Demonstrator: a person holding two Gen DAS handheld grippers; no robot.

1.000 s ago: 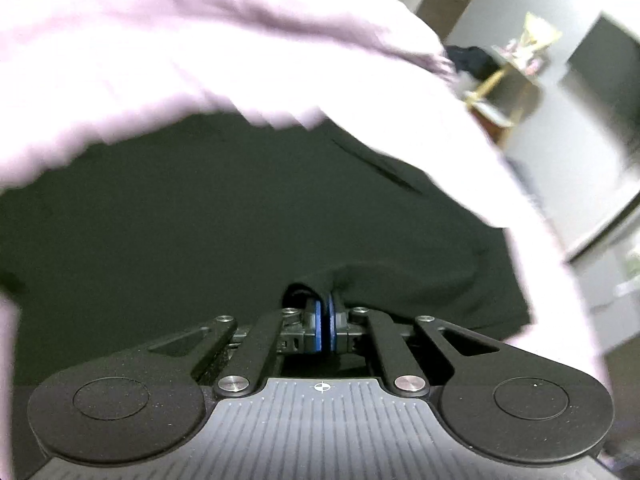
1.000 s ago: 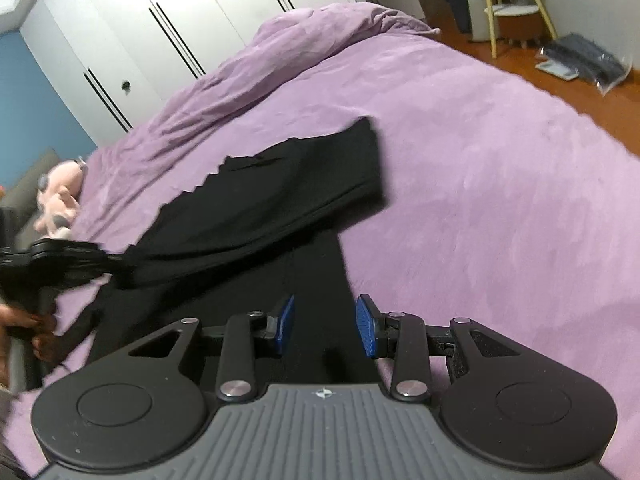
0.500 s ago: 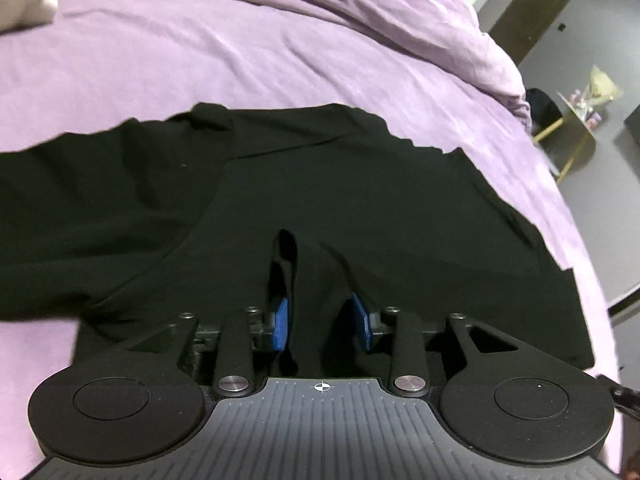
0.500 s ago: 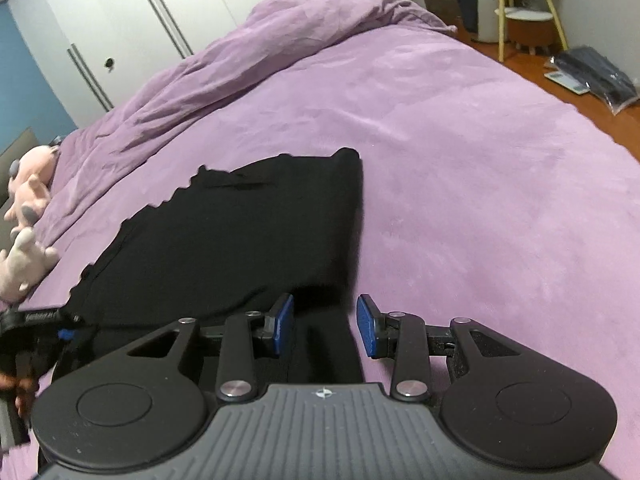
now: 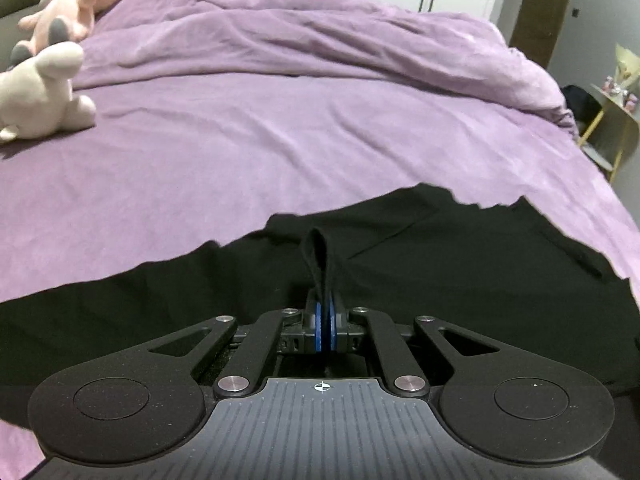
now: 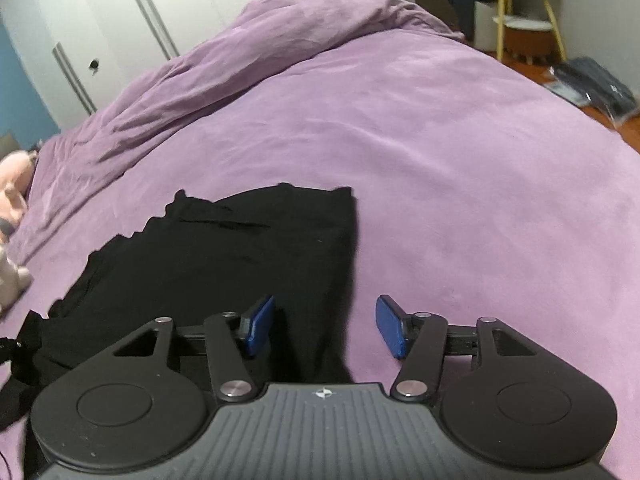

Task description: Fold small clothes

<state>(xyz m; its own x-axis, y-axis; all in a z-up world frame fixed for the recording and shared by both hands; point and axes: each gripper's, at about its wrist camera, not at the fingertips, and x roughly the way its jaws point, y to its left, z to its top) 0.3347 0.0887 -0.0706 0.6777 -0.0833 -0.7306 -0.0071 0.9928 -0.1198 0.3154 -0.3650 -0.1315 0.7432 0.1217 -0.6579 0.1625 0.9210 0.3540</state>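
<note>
Left gripper (image 5: pixel 325 322) has its blue pads pressed together on a narrow upright loop of the black garment (image 5: pixel 440 280), which lies spread flat on the purple bedspread (image 5: pixel 280 140) just ahead of both hands. That pinch takes only a thin ridge of the cloth; a sharp pull could slip the loop out, or drag the whole piece and ruck what lies flat. Right gripper (image 6: pixel 324 326) is opening, its pads standing apart over the garment's right edge, with cloth between them but no pad pressing on it. If it closes there it may catch the bedspread along with the garment, since the edge runs right under the gap. The garment looks thin, soft and matte, with a wavy far hem. The bedspread is plush and softly creased. Two plush toys (image 5: pixel 44 92) sit well apart at the far left
</note>
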